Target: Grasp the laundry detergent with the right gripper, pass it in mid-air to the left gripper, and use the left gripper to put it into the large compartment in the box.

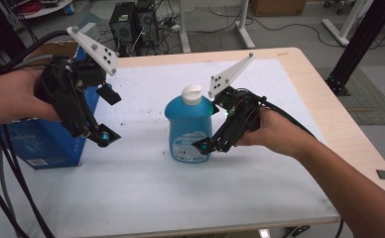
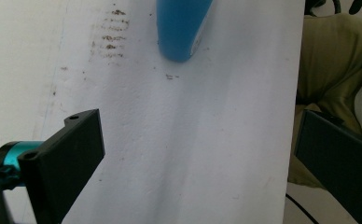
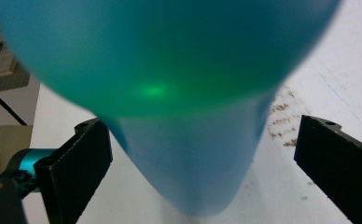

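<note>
**Right gripper set around the blue bottle, left gripper held off to the side**

High view: the right gripper [image 1: 206, 145] is low against the blue bottle [image 1: 188, 130], its tips at the labelled lower part of the bottle, which stands upright on the white table [image 1: 146, 188] with its white cap [image 1: 191, 94] above the gripper's body. The left gripper [image 1: 101, 135] is held well apart from the bottle, raised above the table, with a blue box [image 1: 41, 144] just behind and below it.

Left gripper view: the left gripper [image 2: 195, 158] has its jaws spread wide with nothing between them but bare white table [image 2: 193, 140]. The blue bottle [image 2: 184, 28] lies well ahead of the tips, toward the top. Brown specks [image 2: 110, 35] mark the table ahead of the left-hand jaw.

Right gripper view: the right gripper [image 3: 202, 158] is spread wide, and the blue bottle [image 3: 188, 168] stands between the jaws, very close and blurred. Its left-hand jaw is at or just beside the bottle's wall; the right-hand jaw stands clear of it, with white table [image 3: 281, 186] in the gap. The bottle is not clamped.
</note>
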Demonstrator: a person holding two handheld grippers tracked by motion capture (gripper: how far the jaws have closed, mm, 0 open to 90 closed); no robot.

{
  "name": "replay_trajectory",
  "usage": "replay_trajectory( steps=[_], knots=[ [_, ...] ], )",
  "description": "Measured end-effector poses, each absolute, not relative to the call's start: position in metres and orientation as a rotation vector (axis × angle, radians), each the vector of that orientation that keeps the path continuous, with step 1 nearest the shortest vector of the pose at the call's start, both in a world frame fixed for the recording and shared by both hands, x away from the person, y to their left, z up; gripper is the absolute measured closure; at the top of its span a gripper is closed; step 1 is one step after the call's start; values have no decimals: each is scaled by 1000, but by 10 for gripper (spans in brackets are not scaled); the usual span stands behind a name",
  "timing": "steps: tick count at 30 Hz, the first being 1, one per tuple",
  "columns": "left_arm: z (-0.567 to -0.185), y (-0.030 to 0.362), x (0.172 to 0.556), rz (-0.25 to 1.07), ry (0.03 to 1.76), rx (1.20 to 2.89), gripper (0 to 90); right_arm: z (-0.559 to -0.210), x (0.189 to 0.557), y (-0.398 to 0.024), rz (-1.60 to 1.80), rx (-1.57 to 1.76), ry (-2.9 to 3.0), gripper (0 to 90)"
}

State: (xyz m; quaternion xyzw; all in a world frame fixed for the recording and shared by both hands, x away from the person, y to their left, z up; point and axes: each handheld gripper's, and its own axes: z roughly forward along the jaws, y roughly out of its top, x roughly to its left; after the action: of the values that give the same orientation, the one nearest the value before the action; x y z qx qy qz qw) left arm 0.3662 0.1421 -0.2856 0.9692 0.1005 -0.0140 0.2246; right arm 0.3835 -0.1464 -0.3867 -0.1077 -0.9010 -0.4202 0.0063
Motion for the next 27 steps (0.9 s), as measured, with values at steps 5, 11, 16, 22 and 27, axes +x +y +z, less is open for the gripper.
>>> replay_trajectory(
  steps=[5,11,16,22,27],
  knots=[
    [-286,143,366,-40,288,2668,17,-391,385,-147,-1331,-328,-2795,66],
    [-288,143,367,-45,289,2670,17,-391,385,-150,-1374,-286,-2749,205],
    [-289,143,367,-48,293,2670,17,-393,384,-149,-1389,-274,-2742,206],
    [-290,143,367,-49,294,2671,17,-398,384,-145,-1412,-257,-2741,245],
    [-290,142,368,-52,289,2673,17,-403,386,-146,-1465,-252,-2711,286]
  ],
)
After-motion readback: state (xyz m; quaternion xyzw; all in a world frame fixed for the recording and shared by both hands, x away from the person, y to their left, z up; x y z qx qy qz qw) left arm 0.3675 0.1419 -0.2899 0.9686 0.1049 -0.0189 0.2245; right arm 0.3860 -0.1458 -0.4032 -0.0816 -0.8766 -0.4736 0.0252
